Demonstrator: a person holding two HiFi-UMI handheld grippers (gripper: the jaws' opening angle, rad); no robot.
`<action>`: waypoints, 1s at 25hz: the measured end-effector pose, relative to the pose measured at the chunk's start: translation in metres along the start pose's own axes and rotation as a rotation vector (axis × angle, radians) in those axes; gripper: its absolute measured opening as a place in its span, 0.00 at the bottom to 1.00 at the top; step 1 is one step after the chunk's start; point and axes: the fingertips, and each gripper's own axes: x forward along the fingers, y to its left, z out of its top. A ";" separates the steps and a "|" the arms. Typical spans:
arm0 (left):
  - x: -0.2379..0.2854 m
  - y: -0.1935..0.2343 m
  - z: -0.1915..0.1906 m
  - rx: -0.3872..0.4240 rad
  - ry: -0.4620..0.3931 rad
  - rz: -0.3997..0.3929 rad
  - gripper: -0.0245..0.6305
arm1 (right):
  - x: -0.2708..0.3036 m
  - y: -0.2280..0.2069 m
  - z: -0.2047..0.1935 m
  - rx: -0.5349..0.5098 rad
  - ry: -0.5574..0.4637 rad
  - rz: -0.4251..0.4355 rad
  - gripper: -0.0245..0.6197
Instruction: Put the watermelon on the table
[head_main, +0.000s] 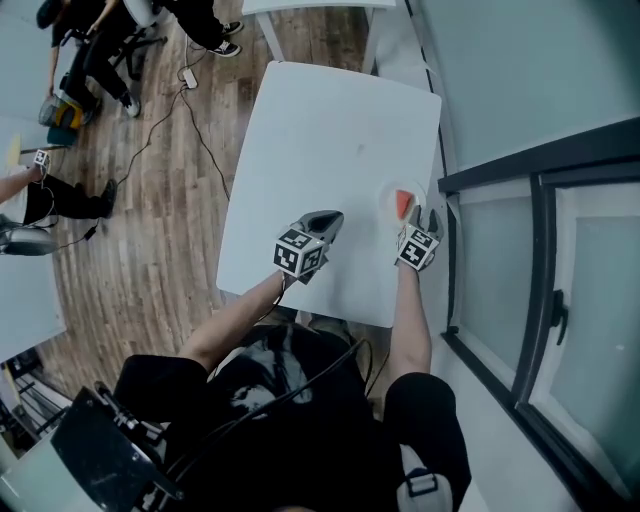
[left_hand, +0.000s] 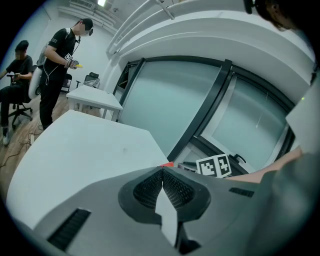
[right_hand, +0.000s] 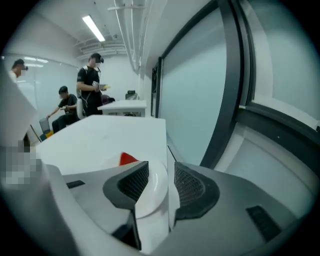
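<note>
As I looked down through the head view, the watermelon (head_main: 403, 203) showed as a small wedge of bright orange-red. It was too small there for me to tell rind from flesh. It lay on a little white plate (head_main: 387, 199), and the plate stood on the white surface (head_main: 320, 140), near that surface's right edge on the window side and toward my end of it. In the right gripper view the wedge came to a soft point and sat on the far part of the plate.

The right tongs (head_main: 428, 215) were just on my side of the plate. Their own view showed the jaws standing wide apart, dark ribbed pads (right_hand: 131, 184) facing each other across a clear gap. The plate's near rim showed in that gap, but neither pad pressed on it, so these tongs had hold of nothing. The watermelon rose just past the tip of the left-hand jaw, untouched.

The left tongs (head_main: 325, 222) were over the near middle of the surface, well apart from the plate. Their own view showed the jaws shut, ribbed pads meeting tip to tip with nothing between them. Over those closed tips I could see a thin sliver of red.

For markings, each gripper carried a cube of black-and-white square markers, the left cube (head_main: 298, 253) and the right cube (head_main: 416, 248). The patterns were crisp, but they were code blocks rather than words.
</note>
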 end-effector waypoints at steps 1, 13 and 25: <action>-0.003 -0.001 0.000 0.006 -0.003 -0.002 0.05 | -0.016 0.004 0.012 0.002 -0.050 0.029 0.29; -0.064 -0.092 0.052 0.382 -0.172 -0.029 0.05 | -0.258 0.047 0.105 0.133 -0.397 0.174 0.06; -0.111 -0.122 0.043 0.404 -0.178 -0.091 0.05 | -0.322 0.069 0.073 0.252 -0.397 0.189 0.06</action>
